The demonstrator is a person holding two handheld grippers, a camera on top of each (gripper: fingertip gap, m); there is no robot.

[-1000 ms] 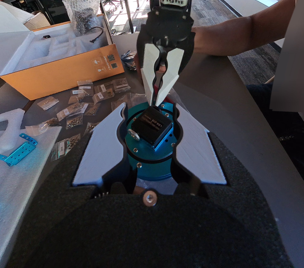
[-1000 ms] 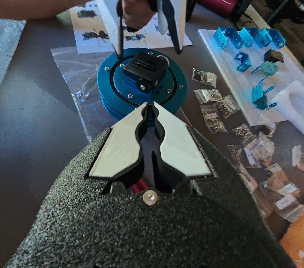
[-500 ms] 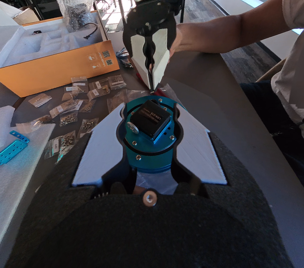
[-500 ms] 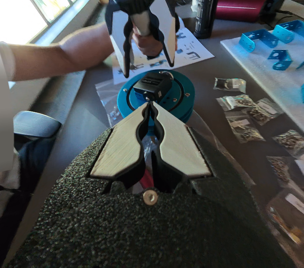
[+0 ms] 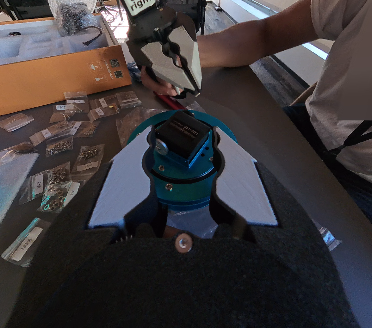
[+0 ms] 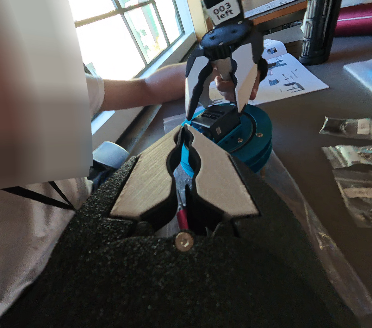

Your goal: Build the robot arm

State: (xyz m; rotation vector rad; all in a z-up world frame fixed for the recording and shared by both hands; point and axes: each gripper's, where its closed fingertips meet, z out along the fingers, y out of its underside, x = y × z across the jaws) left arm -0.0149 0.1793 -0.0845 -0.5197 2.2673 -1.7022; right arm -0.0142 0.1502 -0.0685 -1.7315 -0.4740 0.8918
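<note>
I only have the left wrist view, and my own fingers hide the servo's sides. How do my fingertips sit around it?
Observer: In the right wrist view, the left gripper straddles the black servo, open. One tip reaches the blue base beside the servo. The other appears to hang at the rim on the window side.
Operator: What lies behind my gripper?
Observer: A printed sheet lies flat on the table.
Operator: Anything tall there?
Observer: A black ribbed bottle stands past the sheet.
</note>
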